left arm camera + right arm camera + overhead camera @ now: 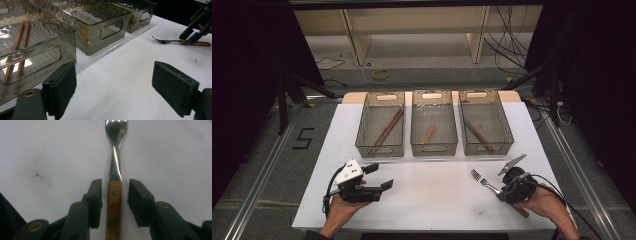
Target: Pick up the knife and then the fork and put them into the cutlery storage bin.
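A fork with a steel head and a wooden handle lies flat on the white table top at the front right. My right gripper points down over it. In the right gripper view the handle runs straight up between the two jaws of the right gripper, with a narrow gap on each side, so the pads are off the wood. My left gripper rests at the front left with wide open jaws and nothing between them. The left gripper view also shows the fork and the right gripper far off.
Three clear grey bins stand in a row at the back of the table. The left bin holds two chopsticks, the middle bin a short wooden piece, the right bin a wood-handled utensil.
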